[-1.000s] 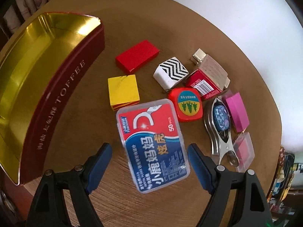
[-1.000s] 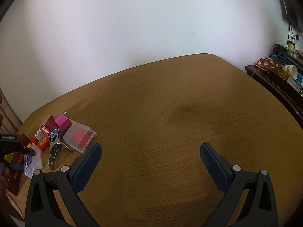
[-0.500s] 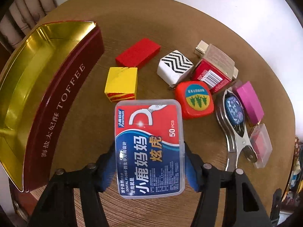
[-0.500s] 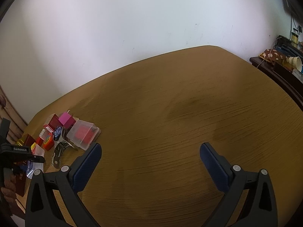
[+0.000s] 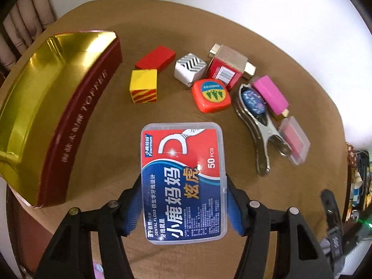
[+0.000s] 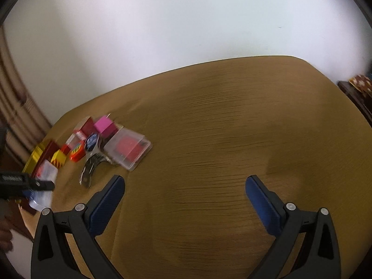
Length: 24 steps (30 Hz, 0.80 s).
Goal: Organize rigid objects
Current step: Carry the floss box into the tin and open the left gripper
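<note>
In the left wrist view my left gripper (image 5: 183, 186) is shut on a clear dental floss box (image 5: 181, 153) with a red and blue label; both blue pads press its long sides. The box hangs above the brown table, near a red toffee tin (image 5: 76, 125) with an empty gold inside at the left. Beyond lie a yellow block (image 5: 143, 86), a red block (image 5: 155, 58), a zigzag cube (image 5: 190, 69) and an orange tape measure (image 5: 211, 95). My right gripper (image 6: 185, 181) stands open over bare table, with the floss box (image 6: 45, 174) far to its left.
Right of the tape measure lie a red carton (image 5: 226, 71), a metal spring clamp (image 5: 258, 127), a pink block (image 5: 270, 94) and a clear case with a pink insert (image 5: 294, 139). The table edge runs close behind the tin. A dark cabinet (image 6: 358, 97) stands at the far right.
My left gripper's jaws came together on the floss box, then drew it back from the cluster of objects. The right wrist view swung left, bringing the cluster nearer its centre.
</note>
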Motion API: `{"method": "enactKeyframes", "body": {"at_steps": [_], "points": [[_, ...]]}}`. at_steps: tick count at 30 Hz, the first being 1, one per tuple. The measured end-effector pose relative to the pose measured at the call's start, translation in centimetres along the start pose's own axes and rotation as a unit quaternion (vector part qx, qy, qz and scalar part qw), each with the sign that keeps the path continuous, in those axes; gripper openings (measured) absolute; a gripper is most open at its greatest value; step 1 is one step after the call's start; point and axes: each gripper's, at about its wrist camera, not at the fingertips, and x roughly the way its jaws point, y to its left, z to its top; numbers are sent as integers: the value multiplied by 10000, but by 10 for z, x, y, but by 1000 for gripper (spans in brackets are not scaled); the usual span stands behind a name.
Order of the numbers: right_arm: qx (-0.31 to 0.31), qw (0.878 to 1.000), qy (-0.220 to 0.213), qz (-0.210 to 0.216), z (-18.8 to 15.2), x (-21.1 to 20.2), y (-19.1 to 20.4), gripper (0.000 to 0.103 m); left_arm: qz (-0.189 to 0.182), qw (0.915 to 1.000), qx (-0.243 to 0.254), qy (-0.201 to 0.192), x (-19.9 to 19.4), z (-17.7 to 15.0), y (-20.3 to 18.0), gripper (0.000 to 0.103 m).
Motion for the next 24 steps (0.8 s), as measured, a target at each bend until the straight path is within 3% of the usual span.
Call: {"method": "enactKeyframes", "body": {"at_steps": [6, 10, 12, 20, 24], "points": [[101, 9999, 126, -46, -3, 6, -2, 103, -32, 9996, -37, -291, -81, 13, 36, 63], [161, 9998, 127, -55, -4, 5, -5, 103, 319, 9976, -149, -604, -130, 23, 58, 63], [109, 9999, 114, -60, -4, 5, -4, 103, 571, 9957, -230, -692, -136, 32, 74, 63], [-164, 9997, 168, -108, -2, 7, 7, 103, 1096, 9911, -489, -571, -99, 59, 132, 63], [-273, 9994, 166, 164, 2, 7, 19, 103, 1253, 9886, -657, -510, -69, 63, 147, 63]]}}
